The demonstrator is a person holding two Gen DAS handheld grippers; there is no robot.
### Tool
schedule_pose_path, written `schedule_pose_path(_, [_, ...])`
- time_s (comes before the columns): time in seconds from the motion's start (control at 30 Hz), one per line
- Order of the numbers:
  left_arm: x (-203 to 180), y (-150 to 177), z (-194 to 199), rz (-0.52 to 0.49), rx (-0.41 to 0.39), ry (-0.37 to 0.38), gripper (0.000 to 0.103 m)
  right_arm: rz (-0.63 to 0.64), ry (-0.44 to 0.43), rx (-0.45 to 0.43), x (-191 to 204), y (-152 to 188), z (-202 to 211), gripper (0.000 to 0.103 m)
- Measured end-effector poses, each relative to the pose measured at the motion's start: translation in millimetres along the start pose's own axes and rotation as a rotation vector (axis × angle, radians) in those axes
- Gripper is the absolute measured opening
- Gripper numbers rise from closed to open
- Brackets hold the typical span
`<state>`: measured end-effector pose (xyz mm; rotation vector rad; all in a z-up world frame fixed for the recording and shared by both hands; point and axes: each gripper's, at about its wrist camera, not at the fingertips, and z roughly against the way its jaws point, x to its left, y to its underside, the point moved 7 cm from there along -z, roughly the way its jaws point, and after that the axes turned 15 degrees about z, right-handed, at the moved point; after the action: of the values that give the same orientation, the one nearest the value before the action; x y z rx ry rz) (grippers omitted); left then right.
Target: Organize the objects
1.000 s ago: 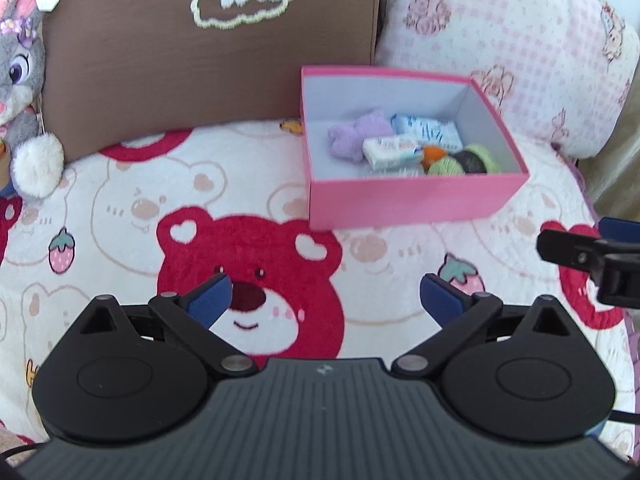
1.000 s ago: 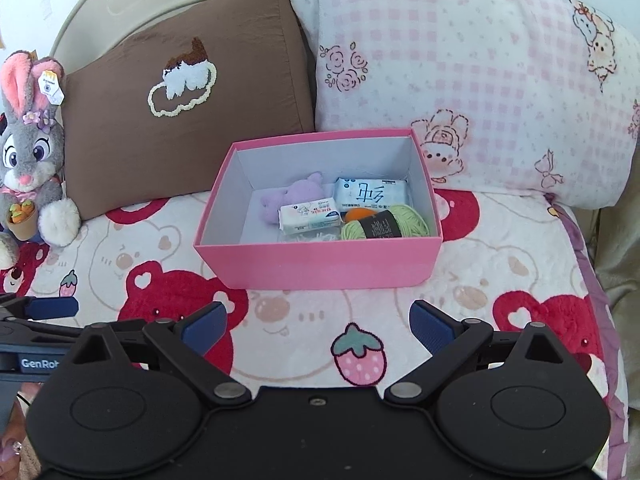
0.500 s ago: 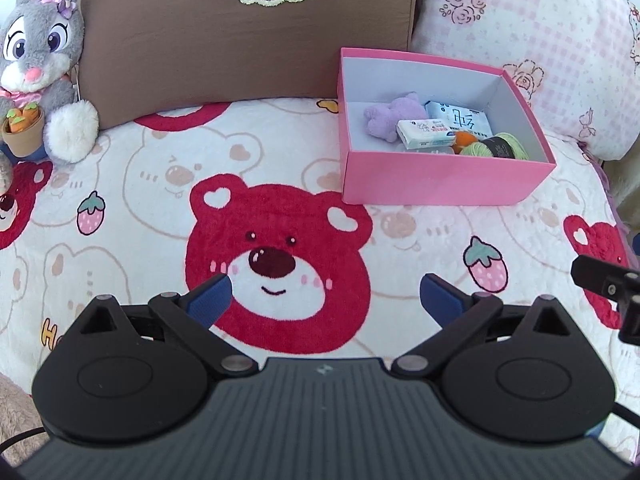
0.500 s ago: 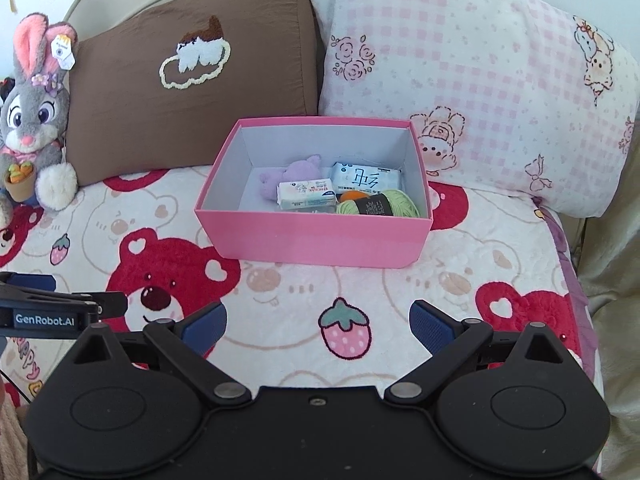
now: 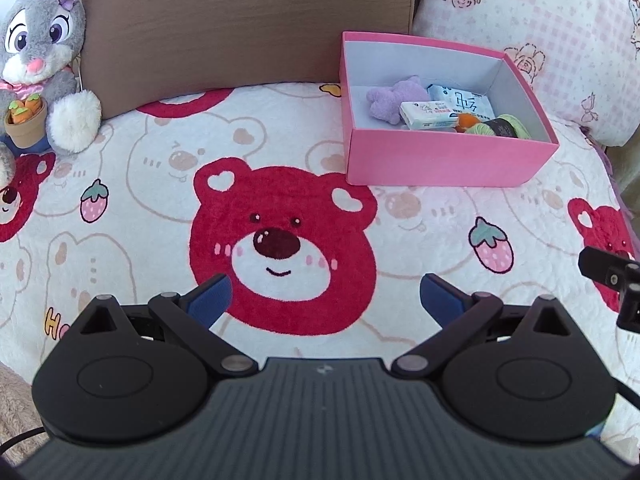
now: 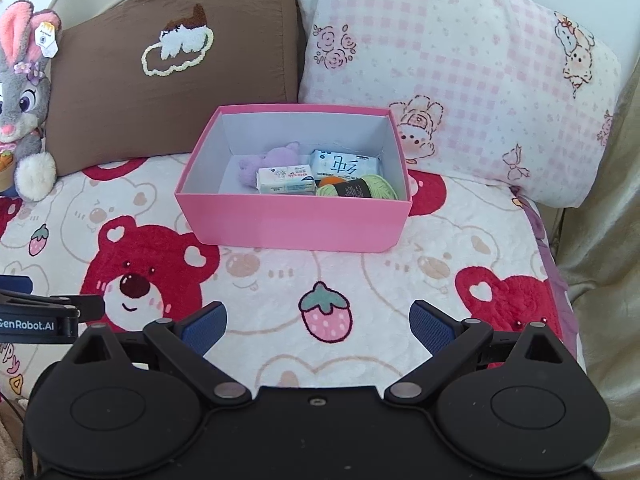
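A pink box point(image 5: 436, 160) point(image 6: 288, 226) sits on the bear-print blanket near the pillows. Inside it lie a purple plush point(image 5: 390, 98) point(image 6: 276, 160), two tissue packs point(image 5: 428, 114) point(image 6: 286, 179), an orange item point(image 5: 466, 121) and a green yarn ball point(image 5: 500, 126) point(image 6: 360, 187). My left gripper point(image 5: 326, 298) is open and empty, well in front of the box over the red bear face. My right gripper point(image 6: 318, 322) is open and empty, in front of the box over a strawberry print. Each gripper shows at the edge of the other's view.
A brown pillow point(image 5: 240, 28) point(image 6: 160, 76) and a pink checked pillow point(image 5: 540, 20) point(image 6: 460, 80) stand behind the box. A grey plush rabbit point(image 5: 40, 64) point(image 6: 22, 100) sits at the far left. A beige cover point(image 6: 600, 240) hangs at the right.
Both grippers have drawn back and risen from the box, so it looks smaller and farther. The left view has swung left, bringing the rabbit into sight. Both stay open.
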<state>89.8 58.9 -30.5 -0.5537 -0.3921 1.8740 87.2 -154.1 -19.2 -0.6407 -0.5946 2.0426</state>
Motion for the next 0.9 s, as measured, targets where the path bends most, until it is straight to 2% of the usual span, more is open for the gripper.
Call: schedule_pose_path(0.9, [-1.2,9.2,2.9,-0.022,0.037,-0.004,0.102,0.022,0.011,0.025,8.0,9.3,4.1,0.1])
